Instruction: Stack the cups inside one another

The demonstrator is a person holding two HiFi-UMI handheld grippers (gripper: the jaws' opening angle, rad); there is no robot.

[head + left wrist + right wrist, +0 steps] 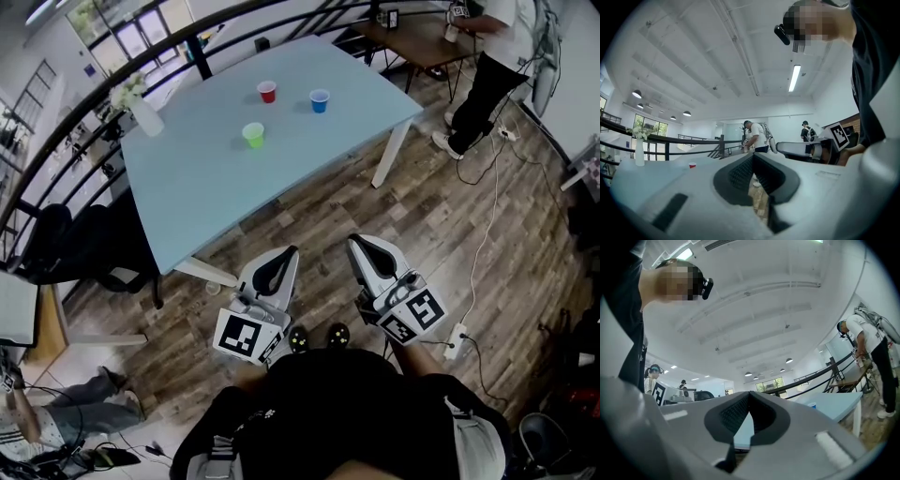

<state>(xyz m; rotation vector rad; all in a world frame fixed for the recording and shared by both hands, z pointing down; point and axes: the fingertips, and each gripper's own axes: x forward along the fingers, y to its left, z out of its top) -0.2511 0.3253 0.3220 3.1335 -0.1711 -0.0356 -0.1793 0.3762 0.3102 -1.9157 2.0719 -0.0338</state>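
Note:
Three small cups stand apart on the light blue table (pixel 206 178): a red cup (pixel 267 91), a blue cup (pixel 320 100) to its right, and a green cup (pixel 253 135) nearer me. Both grippers hang close to my body over the wooden floor, well short of the table. The left gripper (pixel 289 251) is shut and empty, and so is the right gripper (pixel 356 242). In the left gripper view the jaws (pixel 752 155) meet at their tips, with the red cup (pixel 692 165) far off. The right gripper view shows its closed jaws (pixel 749 393) and the distant blue cup (pixel 812 405).
A white vase with flowers (pixel 141 108) stands at the table's far left corner. A black railing (pixel 112 80) runs behind the table. A person (pixel 487 66) stands by a brown table (pixel 417 37) at the back right. Cables and a power strip (pixel 457 337) lie on the floor.

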